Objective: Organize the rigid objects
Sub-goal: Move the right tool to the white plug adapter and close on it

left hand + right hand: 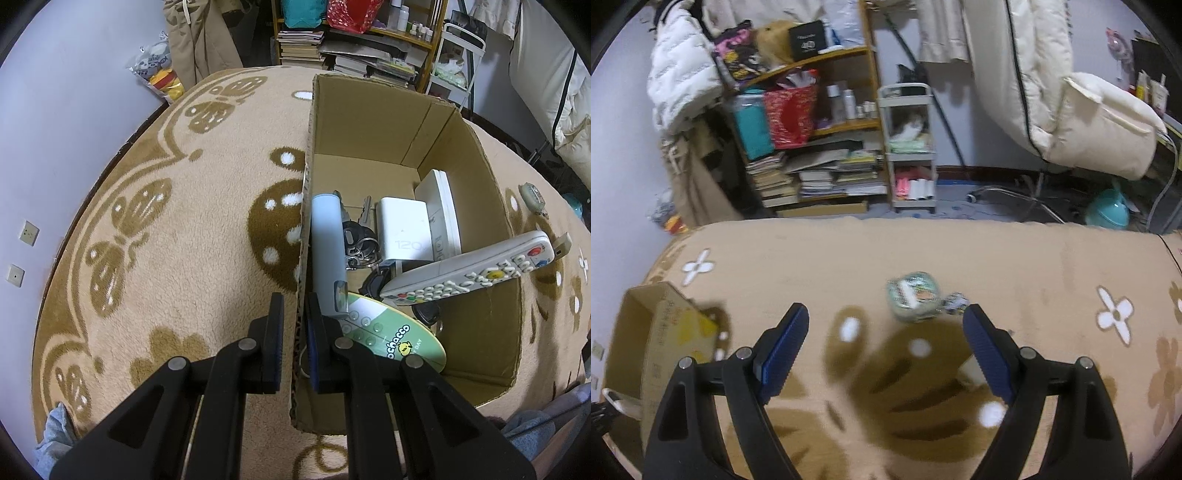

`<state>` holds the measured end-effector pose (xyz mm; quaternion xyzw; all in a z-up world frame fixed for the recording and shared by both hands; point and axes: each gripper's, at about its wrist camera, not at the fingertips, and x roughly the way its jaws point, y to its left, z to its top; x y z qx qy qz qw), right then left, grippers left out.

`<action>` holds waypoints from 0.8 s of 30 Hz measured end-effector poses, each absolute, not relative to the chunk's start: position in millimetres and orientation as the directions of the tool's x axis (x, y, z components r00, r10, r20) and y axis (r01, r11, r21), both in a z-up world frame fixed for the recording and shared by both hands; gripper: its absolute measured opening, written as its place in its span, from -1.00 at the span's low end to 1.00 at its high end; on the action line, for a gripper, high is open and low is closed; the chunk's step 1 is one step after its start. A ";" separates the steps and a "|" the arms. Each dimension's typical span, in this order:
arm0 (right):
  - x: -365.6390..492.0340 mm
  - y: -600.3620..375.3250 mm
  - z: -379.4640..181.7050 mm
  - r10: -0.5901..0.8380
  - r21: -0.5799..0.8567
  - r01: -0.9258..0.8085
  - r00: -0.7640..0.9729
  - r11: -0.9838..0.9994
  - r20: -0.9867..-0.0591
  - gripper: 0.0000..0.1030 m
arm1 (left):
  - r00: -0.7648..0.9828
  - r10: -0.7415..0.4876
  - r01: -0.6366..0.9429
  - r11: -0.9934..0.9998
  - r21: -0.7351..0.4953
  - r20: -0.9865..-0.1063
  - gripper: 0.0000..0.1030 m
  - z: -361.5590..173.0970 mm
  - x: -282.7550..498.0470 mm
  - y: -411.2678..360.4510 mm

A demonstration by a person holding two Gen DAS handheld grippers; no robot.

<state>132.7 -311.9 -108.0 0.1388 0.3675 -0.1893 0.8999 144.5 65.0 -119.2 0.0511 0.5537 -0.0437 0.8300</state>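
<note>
My left gripper point(295, 306) is shut on the left wall of an open cardboard box point(476, 206), one finger outside and one inside. In the box lie a white remote point(469, 275), a pale blue tube point(327, 247), a white charger point(404, 229), keys point(360, 236), a white flat device point(441, 214) and a green card point(391, 339). My right gripper point(884, 325) is open and empty above the tan blanket. A small round greenish gadget point(914, 295) with a keychain lies just beyond its fingertips. The box point(653, 332) shows at the left of the right wrist view.
A small white block point(969, 371) lies by the right gripper's right finger. A small grey device point(532, 197) and a cream stick point(561, 247) lie on the blanket right of the box. Bookshelves point(812, 147), a cart point(910, 147) and hanging coats stand beyond the bed edge.
</note>
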 end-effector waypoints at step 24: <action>127.8 -369.1 -162.3 -0.320 0.073 0.622 0.496 0.779 -0.807 0.20 | 0.381 -0.006 0.135 0.990 0.049 -0.925 -0.78 -119.5 145.8 64.5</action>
